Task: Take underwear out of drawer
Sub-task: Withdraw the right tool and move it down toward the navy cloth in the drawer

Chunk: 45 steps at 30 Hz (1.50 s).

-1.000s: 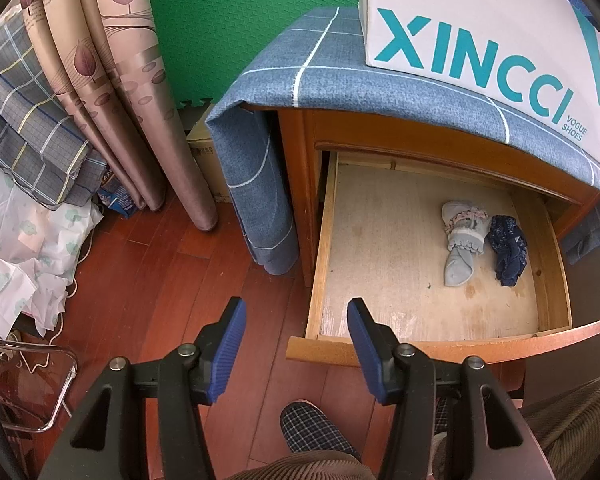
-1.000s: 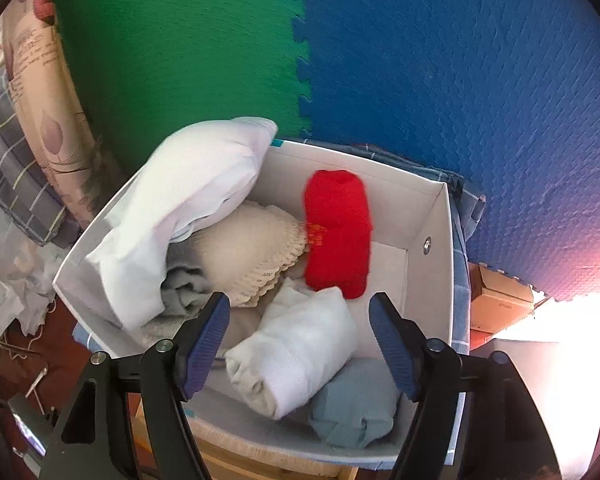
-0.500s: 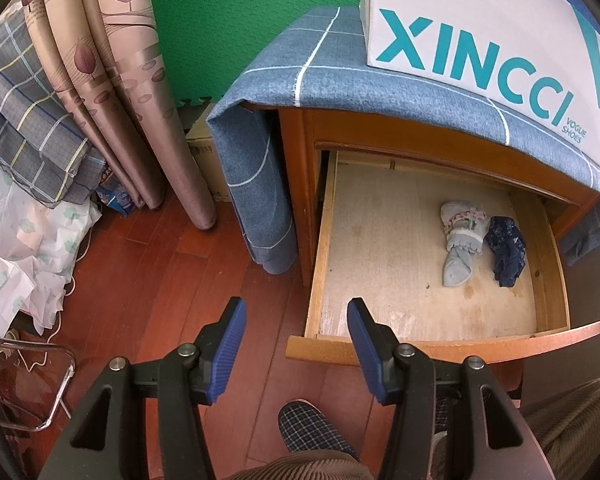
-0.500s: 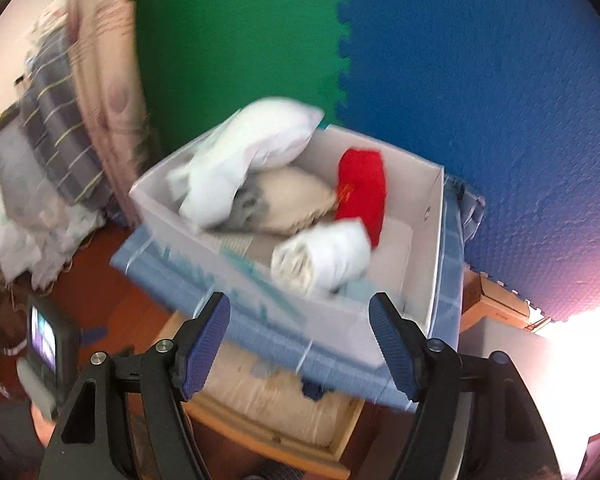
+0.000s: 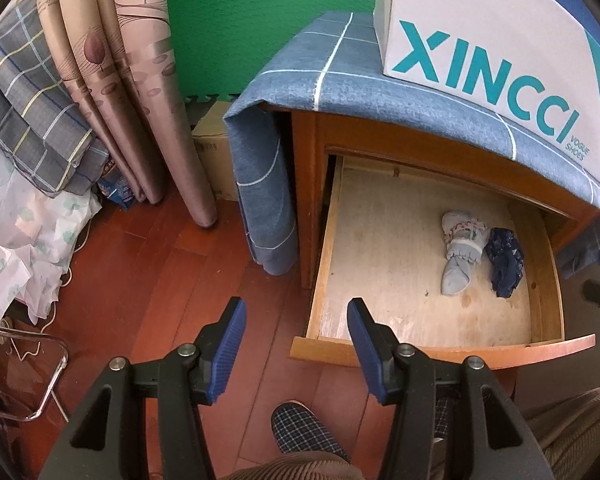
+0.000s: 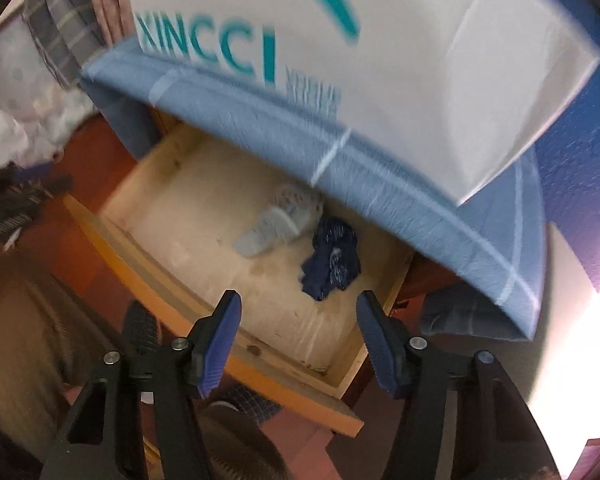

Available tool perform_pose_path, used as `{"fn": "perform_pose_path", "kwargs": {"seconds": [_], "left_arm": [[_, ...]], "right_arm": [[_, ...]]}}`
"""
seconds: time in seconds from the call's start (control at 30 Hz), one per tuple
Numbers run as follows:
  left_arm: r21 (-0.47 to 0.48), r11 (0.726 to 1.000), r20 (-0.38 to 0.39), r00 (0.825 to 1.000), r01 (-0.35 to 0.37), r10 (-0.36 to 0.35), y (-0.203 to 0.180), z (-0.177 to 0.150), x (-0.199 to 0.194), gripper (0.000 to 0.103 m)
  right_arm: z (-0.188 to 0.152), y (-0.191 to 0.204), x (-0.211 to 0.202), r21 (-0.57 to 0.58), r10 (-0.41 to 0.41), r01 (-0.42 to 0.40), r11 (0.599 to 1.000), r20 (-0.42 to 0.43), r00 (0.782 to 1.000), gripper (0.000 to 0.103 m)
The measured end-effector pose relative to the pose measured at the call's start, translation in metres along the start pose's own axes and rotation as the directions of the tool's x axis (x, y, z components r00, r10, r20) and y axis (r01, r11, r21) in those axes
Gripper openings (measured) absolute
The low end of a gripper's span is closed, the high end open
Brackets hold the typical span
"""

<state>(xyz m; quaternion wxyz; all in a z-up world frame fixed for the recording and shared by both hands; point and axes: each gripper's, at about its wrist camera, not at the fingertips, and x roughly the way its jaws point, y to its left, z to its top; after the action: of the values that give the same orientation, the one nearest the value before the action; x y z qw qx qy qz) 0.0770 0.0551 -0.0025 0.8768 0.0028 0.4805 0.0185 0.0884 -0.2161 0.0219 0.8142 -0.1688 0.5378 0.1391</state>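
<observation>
My left gripper [image 5: 296, 354] hangs with its jaws apart and empty over the front left corner of the drawer [image 5: 440, 350]. Near the drawer's right wall lie two pieces: the pale blue underwear [image 6: 278, 226], long axis running front to back, and just right of it the navy underwear [image 6: 332, 260]. My right gripper [image 6: 298, 344] is nearer, jaws closing on nothing, the navy piece directly ahead.
</observation>
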Motion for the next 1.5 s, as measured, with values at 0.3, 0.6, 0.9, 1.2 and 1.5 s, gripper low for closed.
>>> {"fn": "perform_pose_path", "kwargs": {"seconds": [0.3,0.6,0.9,1.2,1.5], "left_arm": [[-0.018,1.000,-0.006,1.000,0.008,-0.008,0.005,0.000,0.001,0.054],[-0.029,0.999,-0.013,1.000,0.017,-0.017,0.006,0.002,0.003,0.054],[-0.042,0.999,-0.013,0.999,0.029,-0.029,0.009,0.002,0.005,0.054],[-0.055,0.998,-0.013,0.999,0.039,-0.040,0.012,0.002,0.005,0.054],[-0.060,0.997,-0.014,0.999,0.047,-0.048,0.013,0.002,0.006,0.054]], "right_arm": [[0.003,0.014,0.075,-0.164,-0.059,0.045,0.985,-0.084,0.995,0.056],[0.011,0.015,0.120,-0.222,-0.076,0.049,0.974,-0.114,0.991,0.056],[0.014,0.031,0.132,-0.403,-0.217,0.200,0.893,0.005,0.976,0.057],[0.008,0.038,0.152,-0.437,-0.238,0.205,0.876,-0.023,0.971,0.048],[0.015,0.038,0.170,-0.475,-0.277,0.232,0.849,-0.026,0.961,0.048]]}}
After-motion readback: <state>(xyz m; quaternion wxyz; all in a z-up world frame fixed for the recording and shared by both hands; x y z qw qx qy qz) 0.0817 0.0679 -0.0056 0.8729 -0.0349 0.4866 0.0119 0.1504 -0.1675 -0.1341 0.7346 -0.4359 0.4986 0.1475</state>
